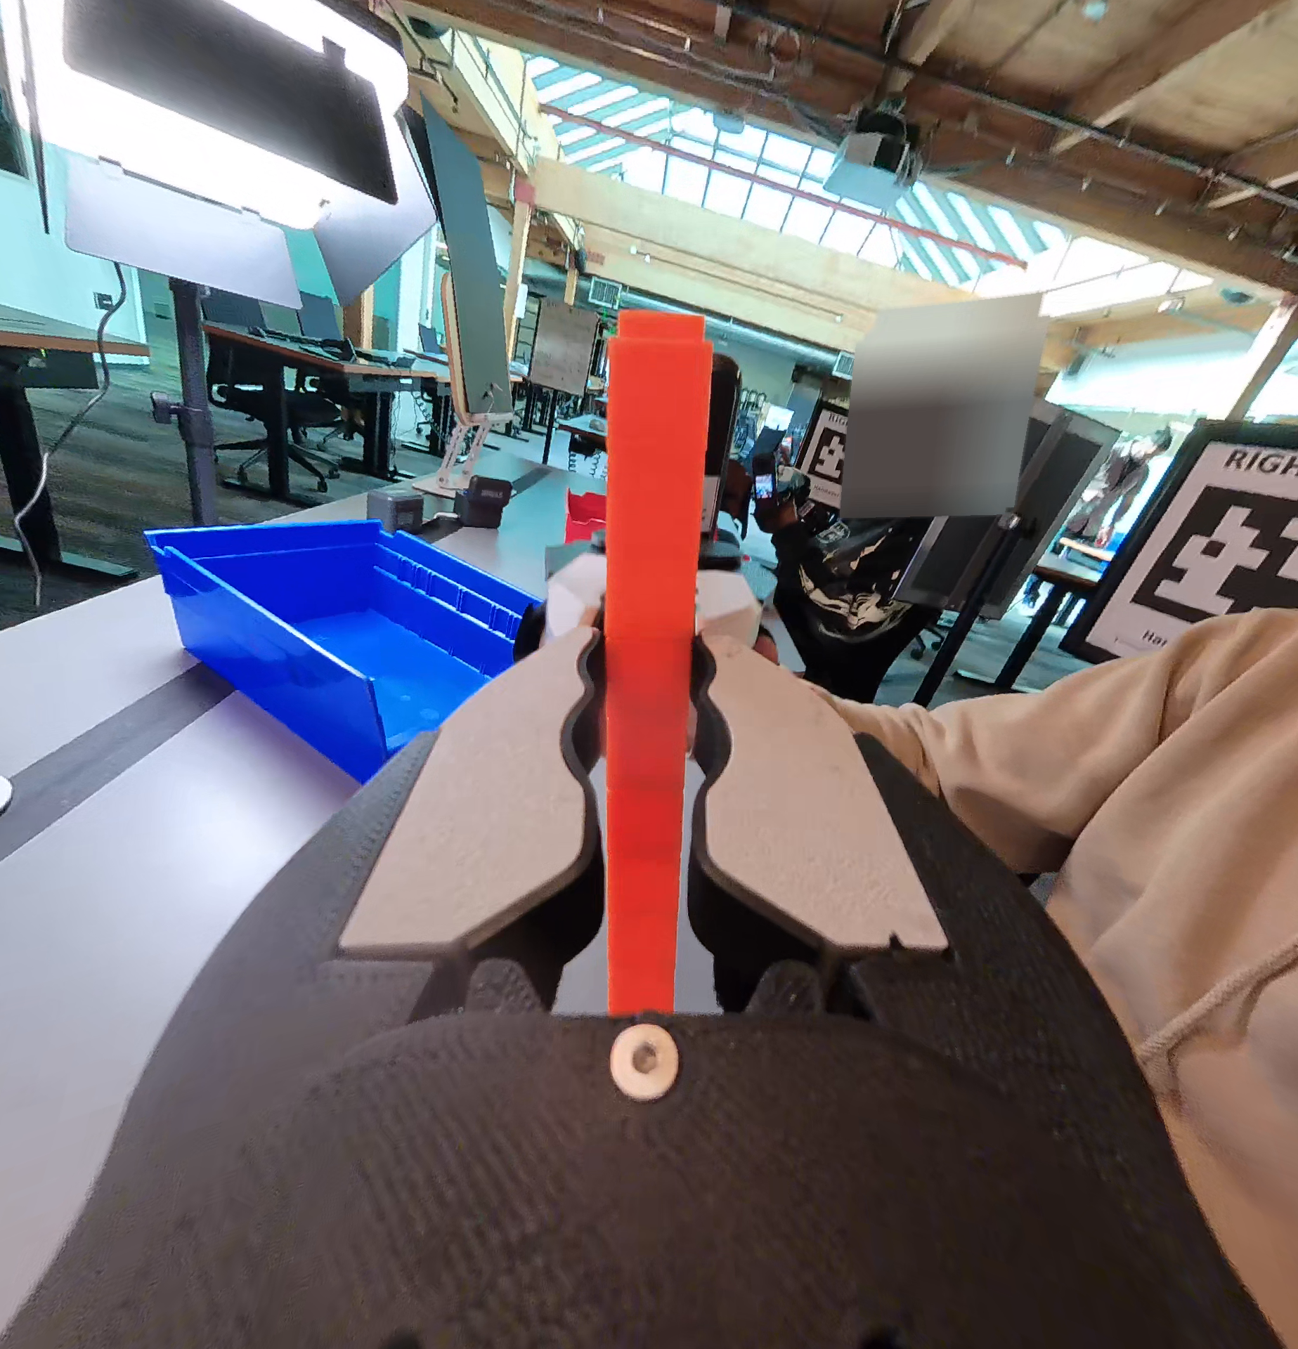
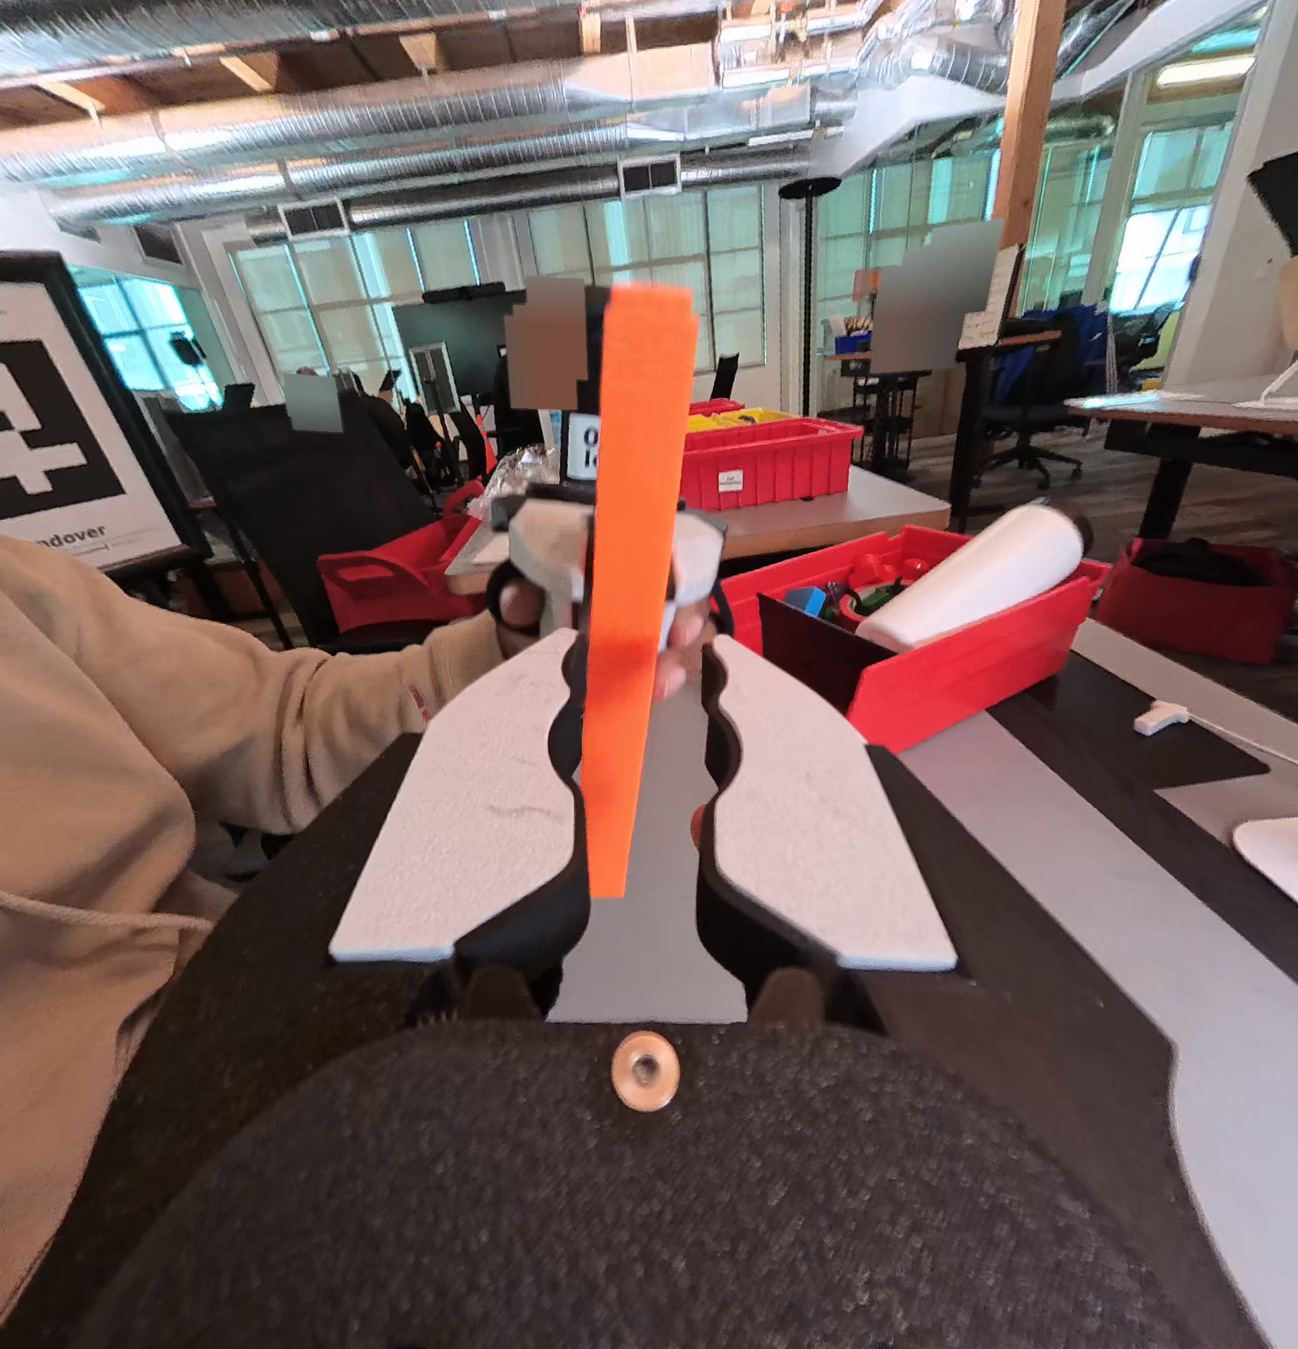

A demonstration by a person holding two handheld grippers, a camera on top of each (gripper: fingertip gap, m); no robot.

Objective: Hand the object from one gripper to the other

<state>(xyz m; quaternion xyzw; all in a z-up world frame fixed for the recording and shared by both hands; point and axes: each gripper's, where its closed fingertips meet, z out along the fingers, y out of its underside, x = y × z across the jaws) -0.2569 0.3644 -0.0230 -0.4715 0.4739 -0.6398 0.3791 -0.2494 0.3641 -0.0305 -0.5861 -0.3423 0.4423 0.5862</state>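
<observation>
Handover midway: my left gripper [image 1: 646, 693] clamps tall orange plastic bar [image 1: 649, 584]; right gripper [image 2: 642, 701] jaws apart around it, must close.

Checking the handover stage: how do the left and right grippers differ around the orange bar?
The left gripper is shut on the orange bar; the right gripper is open, with a gap beside it. The bar looks straight in the left wrist view, tilted in the right. Both straddle it.
</observation>
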